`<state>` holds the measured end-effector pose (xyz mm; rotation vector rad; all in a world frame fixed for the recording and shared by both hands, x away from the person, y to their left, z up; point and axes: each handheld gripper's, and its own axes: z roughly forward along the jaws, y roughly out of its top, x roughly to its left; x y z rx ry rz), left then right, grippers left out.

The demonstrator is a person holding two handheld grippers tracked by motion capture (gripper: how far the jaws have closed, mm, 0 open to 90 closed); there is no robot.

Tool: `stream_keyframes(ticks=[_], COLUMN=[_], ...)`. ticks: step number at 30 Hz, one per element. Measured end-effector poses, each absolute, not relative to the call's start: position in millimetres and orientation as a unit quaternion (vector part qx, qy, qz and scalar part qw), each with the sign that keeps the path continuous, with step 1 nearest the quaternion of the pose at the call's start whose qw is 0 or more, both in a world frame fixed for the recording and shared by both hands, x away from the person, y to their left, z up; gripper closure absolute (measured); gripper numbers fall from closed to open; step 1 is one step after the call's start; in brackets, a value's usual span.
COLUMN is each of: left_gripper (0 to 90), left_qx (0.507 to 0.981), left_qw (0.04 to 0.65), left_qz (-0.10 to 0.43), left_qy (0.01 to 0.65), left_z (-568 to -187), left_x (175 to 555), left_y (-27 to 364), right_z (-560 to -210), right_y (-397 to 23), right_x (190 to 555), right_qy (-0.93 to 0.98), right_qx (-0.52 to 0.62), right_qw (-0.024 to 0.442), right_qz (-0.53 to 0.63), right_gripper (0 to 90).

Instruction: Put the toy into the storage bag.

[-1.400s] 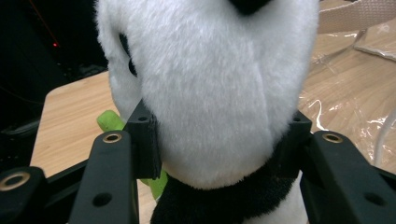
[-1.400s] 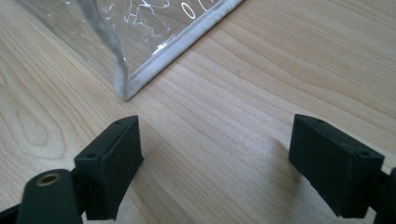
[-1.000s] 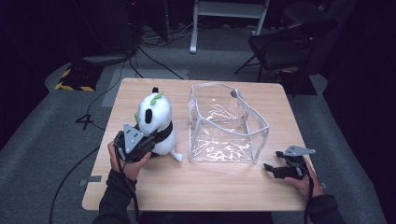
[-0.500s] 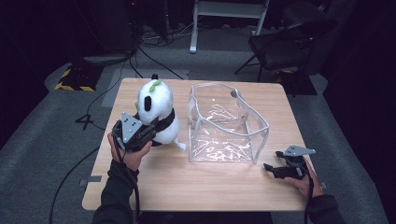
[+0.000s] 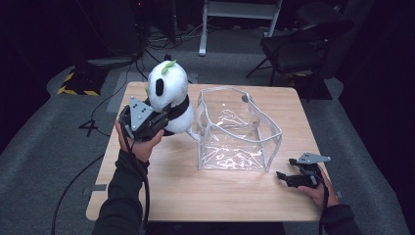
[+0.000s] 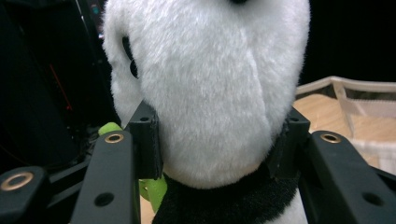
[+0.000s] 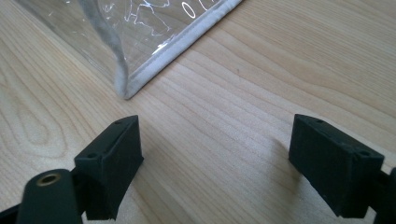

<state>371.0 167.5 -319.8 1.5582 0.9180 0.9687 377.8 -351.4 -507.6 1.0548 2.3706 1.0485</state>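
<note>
The left tool [image 5: 164, 117] squeezes the toy panda [image 5: 169, 95] up in the air beside the clear bag [image 5: 237, 129]. The fluffy panda could slip out. The right tool [image 5: 286, 177] rests wide on the desk [image 5: 235, 196].

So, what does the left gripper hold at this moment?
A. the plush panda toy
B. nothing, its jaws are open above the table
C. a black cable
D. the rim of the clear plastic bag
A: in the left gripper view the left gripper has both jaws pressed into the white fur of the plush panda toy, beside the clear plastic bag.
</note>
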Motion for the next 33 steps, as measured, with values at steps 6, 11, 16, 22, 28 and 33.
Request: stream_keyframes(ticks=[6,11,16,22,28,33], left_gripper=[48.9,48.9,48.8,48.7,48.7,48.7], left_qx=[0.645,0.636,0.631,0.631,0.639,0.648], left_qw=[0.526,0.54,0.553,0.562,0.563,0.566], left_qz=[0.413,0.411,0.408,0.408,0.407,0.399], left_qy=[0.37,0.368,0.36,0.346,0.33,0.316], left_z=[-296.9,-282.3,-269.9,-253.0,-239.8,-236.4], left_x=[374.6,379.1,382.7,387.9,394.1,398.0], left_y=[162.9,160.0,150.7,133.9,108.9,88.8], right_z=[-507.6,-507.6,-507.6,-507.6,-507.6,-507.5], right_y=[-351.4,-351.5,-351.5,-351.5,-351.9,-352.0], right_x=[377.8,377.7,377.7,377.7,377.6,377.6], right_qy=[0.835,0.835,0.835,0.835,0.835,0.835], right_qx=[0.371,0.371,0.371,0.371,0.37,0.37], right_qw=[0.171,0.171,0.17,0.17,0.169,0.169], right_qz=[0.369,0.369,0.369,0.369,0.37,0.37], right_gripper=[17.1,17.1,17.1,17.1,17.1,17.1])
